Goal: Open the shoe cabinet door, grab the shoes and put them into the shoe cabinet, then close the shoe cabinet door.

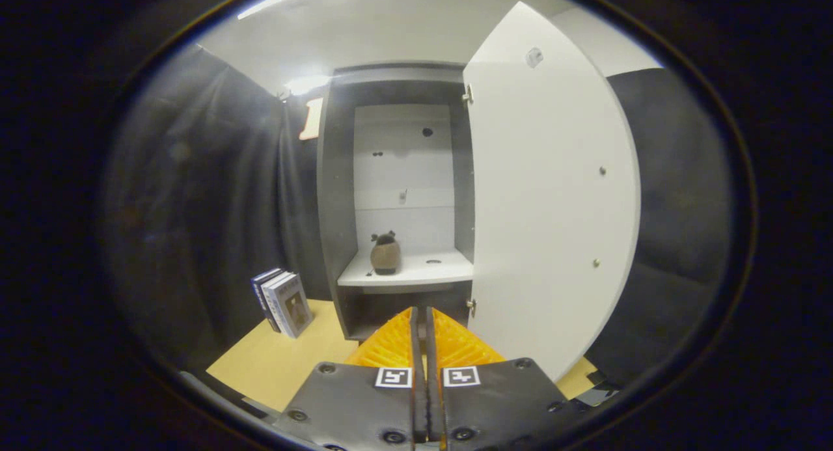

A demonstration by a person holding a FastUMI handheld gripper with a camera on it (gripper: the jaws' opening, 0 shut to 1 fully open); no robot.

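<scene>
The shoe cabinet stands ahead of me with its white door swung wide open to the right. A brown shoe sits upright on the cabinet's white shelf, beyond my fingers. My gripper is shut with nothing between its fingers, and its tips point at the dark space under the shelf. The door's free edge reaches down close to the right finger.
A few books lean together on the tan tabletop left of the cabinet. Black cloth walls close in on the left and right. The cabinet's white back panel has a few small holes.
</scene>
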